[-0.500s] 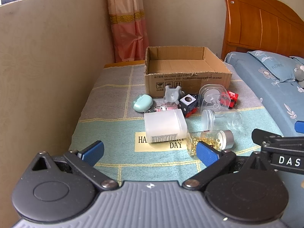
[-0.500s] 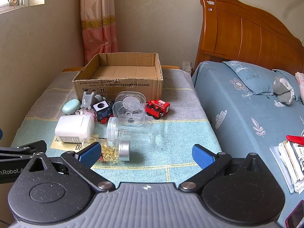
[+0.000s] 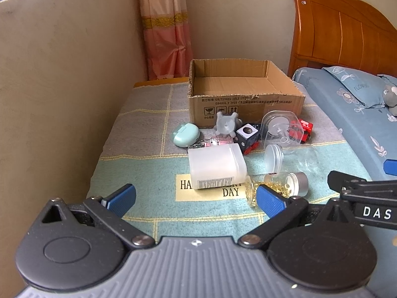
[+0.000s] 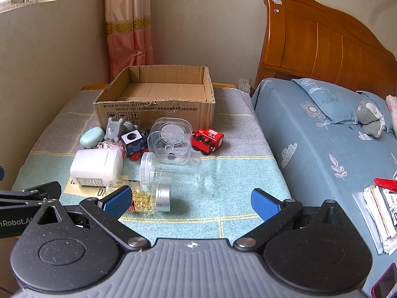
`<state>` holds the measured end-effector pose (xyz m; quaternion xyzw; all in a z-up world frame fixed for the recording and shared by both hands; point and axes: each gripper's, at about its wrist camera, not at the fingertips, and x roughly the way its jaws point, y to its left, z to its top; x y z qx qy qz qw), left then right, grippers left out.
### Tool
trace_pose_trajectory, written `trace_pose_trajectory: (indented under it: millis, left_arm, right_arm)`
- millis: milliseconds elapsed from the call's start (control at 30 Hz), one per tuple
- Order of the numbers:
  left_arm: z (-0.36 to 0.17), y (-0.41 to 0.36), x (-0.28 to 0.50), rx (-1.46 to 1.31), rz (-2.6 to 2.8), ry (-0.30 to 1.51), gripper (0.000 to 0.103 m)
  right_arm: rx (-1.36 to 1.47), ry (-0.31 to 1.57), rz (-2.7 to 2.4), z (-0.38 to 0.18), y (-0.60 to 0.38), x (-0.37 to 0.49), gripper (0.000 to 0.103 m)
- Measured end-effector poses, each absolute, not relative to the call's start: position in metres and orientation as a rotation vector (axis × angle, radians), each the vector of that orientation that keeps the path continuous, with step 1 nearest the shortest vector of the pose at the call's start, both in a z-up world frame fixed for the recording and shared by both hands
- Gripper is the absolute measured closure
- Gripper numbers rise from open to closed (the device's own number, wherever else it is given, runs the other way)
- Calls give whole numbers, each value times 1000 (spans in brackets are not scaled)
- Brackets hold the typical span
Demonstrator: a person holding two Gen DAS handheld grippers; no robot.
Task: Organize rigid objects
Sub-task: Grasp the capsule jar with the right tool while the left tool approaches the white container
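Meanwhile, both the left gripper (image 3: 196, 200) and right gripper (image 4: 189, 200) hover with jaws spread wide and empty, near the fallen white plastic bottle (image 3: 215, 166) and open brown cardboard box (image 3: 244, 94) farther back.

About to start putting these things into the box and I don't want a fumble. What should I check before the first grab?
1. Left gripper open, nothing held: ok.
2. Right gripper open, nothing held: ok.
3. Cardboard box open on top, floor bare: ok.
4. Nearest item, the capsule bottle, lies on its side, cap on: ok.
5. Clear jar lies on its side and may roll: not ok.
6. White bottle's weight: cannot tell.
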<state>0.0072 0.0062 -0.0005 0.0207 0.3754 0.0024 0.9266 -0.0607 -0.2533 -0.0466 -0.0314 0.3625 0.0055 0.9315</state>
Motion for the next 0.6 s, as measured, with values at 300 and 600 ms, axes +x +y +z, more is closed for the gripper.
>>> trace_pose_trajectory:
  millis: [300,600]
  left_arm:
    - [-9,12,19,32,-6,784,1]
    - [-21,24,34,4,-12,813,1]
  right_arm:
    - [-54,769,29,-54,-250,-49,0]
    - [-24,817,69,-68,-247,-33,0]
